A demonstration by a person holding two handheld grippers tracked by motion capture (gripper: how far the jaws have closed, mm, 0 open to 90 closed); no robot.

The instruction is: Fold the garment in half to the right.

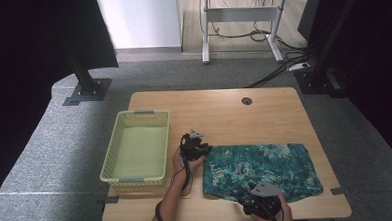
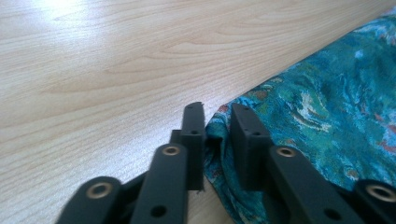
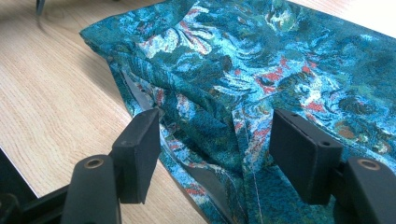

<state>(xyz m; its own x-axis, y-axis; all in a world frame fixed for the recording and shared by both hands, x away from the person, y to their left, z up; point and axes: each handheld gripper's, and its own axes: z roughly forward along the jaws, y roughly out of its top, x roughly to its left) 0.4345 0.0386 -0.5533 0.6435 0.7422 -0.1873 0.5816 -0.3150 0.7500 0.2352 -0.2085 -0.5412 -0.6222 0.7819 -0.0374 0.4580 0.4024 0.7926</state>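
Cloth [image 1: 260, 171] is laid lengthwise left–right on desk [image 1: 219, 107]; its far-left corner is pinched by left hand-held gripper [image 2: 217, 122]; right hand-held gripper [image 3: 212, 140] is held released at near edge.

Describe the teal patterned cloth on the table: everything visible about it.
The cloth is thin woven fabric, teal with white, green and red swirls, folded into a rough rectangle lying flat on the wooden table, right of the yellow basket. The left gripper pinches its near-left corner edge; the right gripper straddles a rumpled, seamed fold at its near edge, jaws open.

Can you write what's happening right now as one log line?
left gripper: pinching cloth corner | right gripper: open over cloth's near edge | basket: empty
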